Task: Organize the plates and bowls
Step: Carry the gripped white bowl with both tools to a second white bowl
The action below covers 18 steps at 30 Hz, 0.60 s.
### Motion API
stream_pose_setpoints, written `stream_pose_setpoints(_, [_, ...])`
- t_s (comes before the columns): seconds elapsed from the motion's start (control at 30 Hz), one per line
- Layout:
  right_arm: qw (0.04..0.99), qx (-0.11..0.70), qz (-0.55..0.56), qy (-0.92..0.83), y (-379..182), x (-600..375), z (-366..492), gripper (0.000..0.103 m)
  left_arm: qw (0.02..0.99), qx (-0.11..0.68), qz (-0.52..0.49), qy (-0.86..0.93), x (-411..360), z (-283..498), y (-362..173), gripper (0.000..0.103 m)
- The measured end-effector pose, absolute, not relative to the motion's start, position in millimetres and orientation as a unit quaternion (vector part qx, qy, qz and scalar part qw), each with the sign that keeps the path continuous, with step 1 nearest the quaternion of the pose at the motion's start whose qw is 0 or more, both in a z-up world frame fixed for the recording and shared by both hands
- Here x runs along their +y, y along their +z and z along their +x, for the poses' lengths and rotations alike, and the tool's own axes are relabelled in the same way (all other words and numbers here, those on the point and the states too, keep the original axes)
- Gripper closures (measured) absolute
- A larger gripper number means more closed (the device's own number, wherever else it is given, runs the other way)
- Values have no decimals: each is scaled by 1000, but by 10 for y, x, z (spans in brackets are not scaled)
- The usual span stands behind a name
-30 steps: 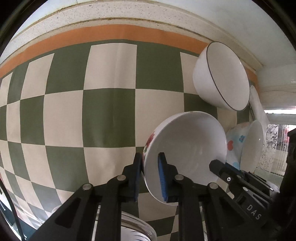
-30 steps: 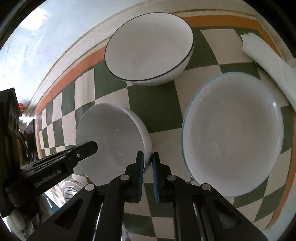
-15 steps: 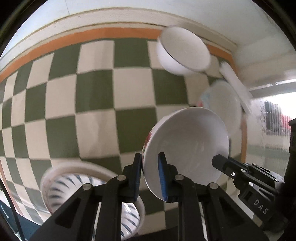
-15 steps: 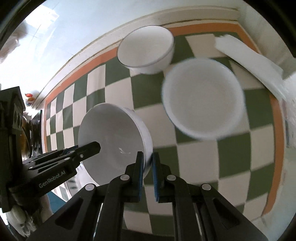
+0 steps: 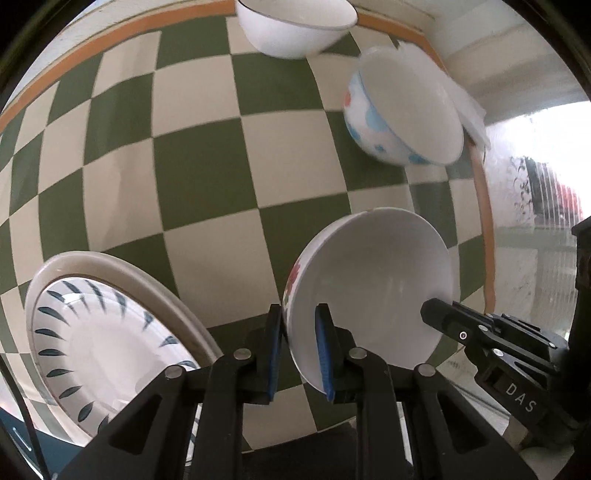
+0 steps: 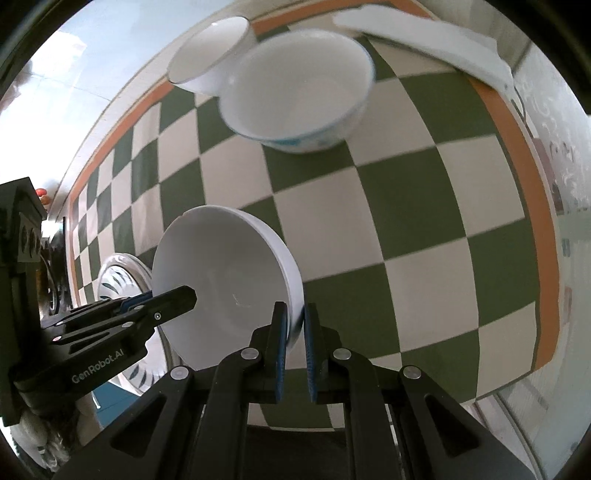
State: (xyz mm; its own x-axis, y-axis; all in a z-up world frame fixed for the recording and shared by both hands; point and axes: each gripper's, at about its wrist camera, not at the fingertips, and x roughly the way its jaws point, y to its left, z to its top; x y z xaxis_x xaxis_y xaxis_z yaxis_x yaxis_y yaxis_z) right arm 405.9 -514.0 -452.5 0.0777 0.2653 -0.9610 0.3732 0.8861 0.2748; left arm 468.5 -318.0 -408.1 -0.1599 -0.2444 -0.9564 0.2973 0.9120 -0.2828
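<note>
A white bowl with a red flower on its outside (image 5: 373, 291) is held above the checked table by both grippers. My left gripper (image 5: 298, 332) is shut on its left rim. My right gripper (image 6: 294, 325) is shut on its right rim, and the bowl also shows in the right wrist view (image 6: 221, 280). A blue-flowered bowl (image 5: 399, 110) (image 6: 299, 96) stands farther back. A white bowl with a dark rim line (image 5: 295, 26) (image 6: 210, 55) stands behind it. A plate with dark leaf marks (image 5: 107, 332) (image 6: 118, 273) lies at the near left.
The green and cream checked cloth (image 5: 207, 173) has an orange border. A folded white cloth (image 6: 424, 37) lies at the far right corner by the wall. The table's front edge is just below the grippers.
Both grippers have pulled back toward the near edge with the flowered bowl. The other two bowls now look farther off, and the leaf-marked plate has come into view at the left.
</note>
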Motion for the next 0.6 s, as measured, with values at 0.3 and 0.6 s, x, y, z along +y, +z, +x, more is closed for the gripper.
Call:
stream_pose_setpoints(0.3, [687,689,226,-38,-4654,-5125,4033,93,633,745,33,-207,-3314,4641,-4254,88])
stream_pose_setpoints(0.6, [666,708,233,-33,-4762,-5120,4088,90,627,750,53,-204,-3425,4611,-4263,87])
